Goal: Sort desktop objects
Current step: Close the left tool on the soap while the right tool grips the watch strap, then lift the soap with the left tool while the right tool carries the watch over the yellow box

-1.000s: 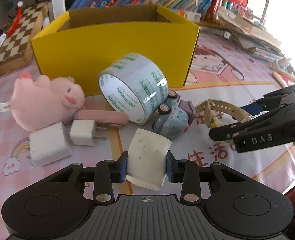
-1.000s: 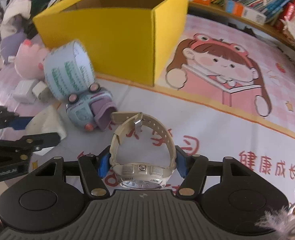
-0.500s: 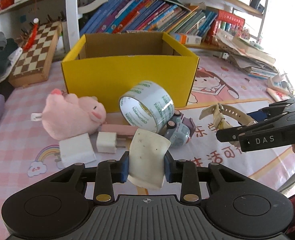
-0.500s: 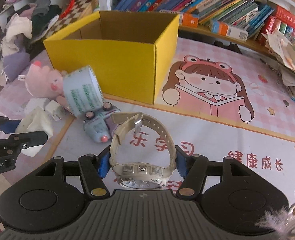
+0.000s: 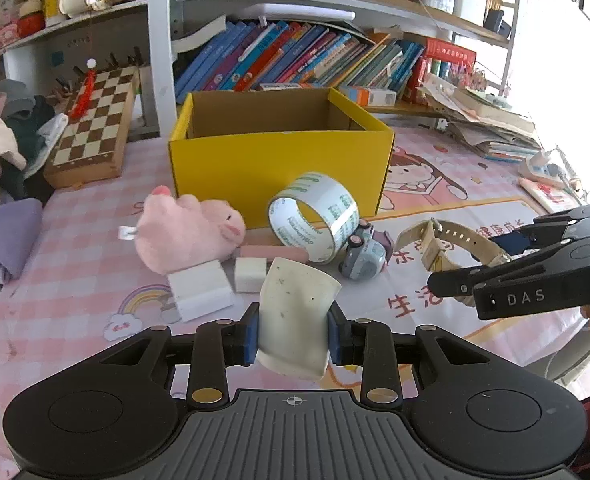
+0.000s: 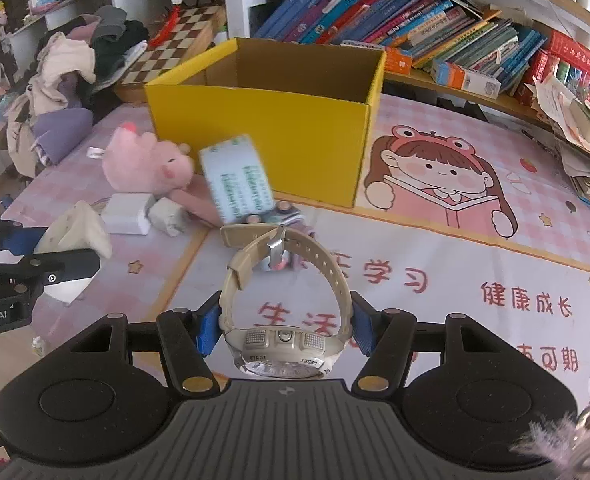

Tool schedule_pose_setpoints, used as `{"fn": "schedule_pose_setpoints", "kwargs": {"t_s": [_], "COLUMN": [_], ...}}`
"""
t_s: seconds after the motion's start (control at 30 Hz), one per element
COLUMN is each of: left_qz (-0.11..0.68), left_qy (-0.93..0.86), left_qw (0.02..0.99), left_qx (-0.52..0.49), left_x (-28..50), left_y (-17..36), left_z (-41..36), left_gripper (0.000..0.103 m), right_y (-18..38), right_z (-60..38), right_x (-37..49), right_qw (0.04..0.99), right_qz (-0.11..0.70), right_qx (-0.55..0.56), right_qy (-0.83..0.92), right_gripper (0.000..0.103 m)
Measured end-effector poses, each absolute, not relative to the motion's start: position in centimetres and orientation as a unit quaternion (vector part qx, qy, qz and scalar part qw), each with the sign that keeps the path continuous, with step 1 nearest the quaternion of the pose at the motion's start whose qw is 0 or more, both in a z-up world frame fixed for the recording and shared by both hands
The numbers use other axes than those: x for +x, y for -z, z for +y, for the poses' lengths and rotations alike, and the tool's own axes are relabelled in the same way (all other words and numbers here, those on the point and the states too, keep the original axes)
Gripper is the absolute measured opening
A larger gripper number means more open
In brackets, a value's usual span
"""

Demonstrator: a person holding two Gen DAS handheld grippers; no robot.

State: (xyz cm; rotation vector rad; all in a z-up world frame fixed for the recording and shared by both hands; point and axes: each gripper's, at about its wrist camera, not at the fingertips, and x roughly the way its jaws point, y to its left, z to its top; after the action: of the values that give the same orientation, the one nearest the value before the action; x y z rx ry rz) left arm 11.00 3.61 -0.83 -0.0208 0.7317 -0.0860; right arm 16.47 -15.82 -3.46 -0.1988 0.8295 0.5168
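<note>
carrying step, two things at once. left gripper (image 5: pixel 293 330) clenched on a squashed white paper cup (image 5: pixel 297 312), blue pads pressing its sides in, cup lifted clear of the desk (image 5: pixel 75 264). right gripper (image 6: pixel 282 330) clamped on a beige wristwatch (image 6: pixel 285 308), pads against the case, strap looping up and forward, also off the desk. both held above the near edge, pointing down toward the yellow box (image 5: pixel 279 160) that stands open toward the far edge, in front of the bookshelf.

still lying on the desk against the box's near wall: tape roll (image 5: pixel 315 216), pink plush pig (image 5: pixel 187 232), toy car (image 5: pixel 365 254), two white chargers (image 5: pixel 201 290).

next move, by judgement: carry over the clutter and past the near wall of the box, then let go only once each load hangs above the open top. needs enough height to clear the rim, and the two grippers kept apart, since the box mouth is shared. cup soft and already crumpled, so no tighter squeeze wanted; watch strap may snag on the rim.
</note>
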Motion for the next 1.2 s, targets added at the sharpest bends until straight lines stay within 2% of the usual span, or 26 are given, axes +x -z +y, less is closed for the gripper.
{"fn": "schedule_pose_setpoints", "kwargs": {"t_s": [0.6,1.2], "left_qz": [0.323,0.304], "left_qy": [0.062,0.077], "left_qw": [0.944,0.95], "left_qx": [-0.003,0.003], "left_x": [8.9,13.8], "left_y": [-0.9,-2.6], "left_z": [5.7,4.8], "left_gripper": [0.03,0.03], "right_y": [2.1,-0.4], "right_z": [-13.1,-13.3], "right_x": [13.3,18.3], "right_qw": [0.888,0.898], "right_qz": [0.375,0.342], "right_qx": [-0.098,-0.102], "right_qy": [-0.247,-0.257], "right_gripper": [0.061,0.061]}}
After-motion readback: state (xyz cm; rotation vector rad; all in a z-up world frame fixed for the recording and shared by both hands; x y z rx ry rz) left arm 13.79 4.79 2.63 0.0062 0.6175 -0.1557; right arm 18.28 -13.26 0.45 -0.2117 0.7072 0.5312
